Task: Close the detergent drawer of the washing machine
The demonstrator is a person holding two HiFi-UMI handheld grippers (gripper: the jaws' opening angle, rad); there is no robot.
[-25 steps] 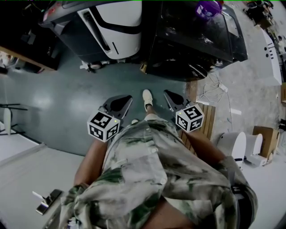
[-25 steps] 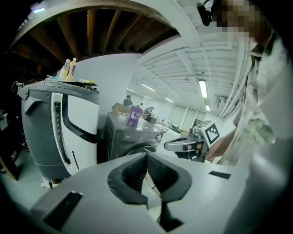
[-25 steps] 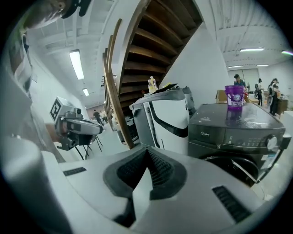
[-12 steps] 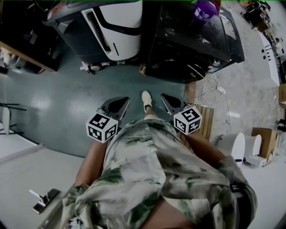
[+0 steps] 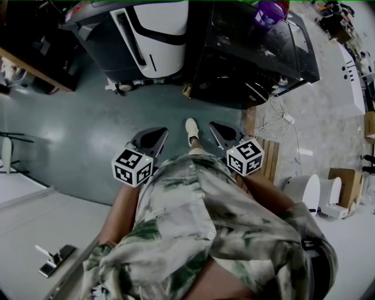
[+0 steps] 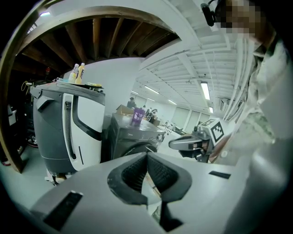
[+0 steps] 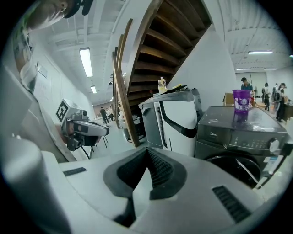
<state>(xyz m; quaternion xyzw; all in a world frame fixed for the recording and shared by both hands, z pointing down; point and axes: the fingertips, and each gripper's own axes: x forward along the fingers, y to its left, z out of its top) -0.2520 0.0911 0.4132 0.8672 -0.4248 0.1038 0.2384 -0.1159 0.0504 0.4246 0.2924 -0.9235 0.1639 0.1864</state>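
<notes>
The dark grey washing machine (image 5: 252, 53) stands at the top right of the head view, beyond the person's shoe. In the right gripper view its control panel with a knob (image 7: 274, 145) shows above the round door (image 7: 233, 167). I cannot make out the detergent drawer clearly. My left gripper (image 5: 151, 138) and right gripper (image 5: 222, 133) hang in front of the person's body, well short of the machine. Both are shut with nothing between the pads. The left gripper (image 6: 146, 155) and the right gripper (image 7: 147, 151) each see the other beside them.
A white and grey upright appliance (image 5: 146, 35) stands left of the washer. A purple cup (image 5: 270, 12) sits on the washer's top. Cables (image 5: 275, 120) and a wooden pallet (image 5: 272, 158) lie on the floor at right. A staircase (image 7: 151, 45) rises behind.
The head view has shifted slightly, so the machines sit a little higher. Both grippers stay shut in front of the body, having drifted a touch left.
</notes>
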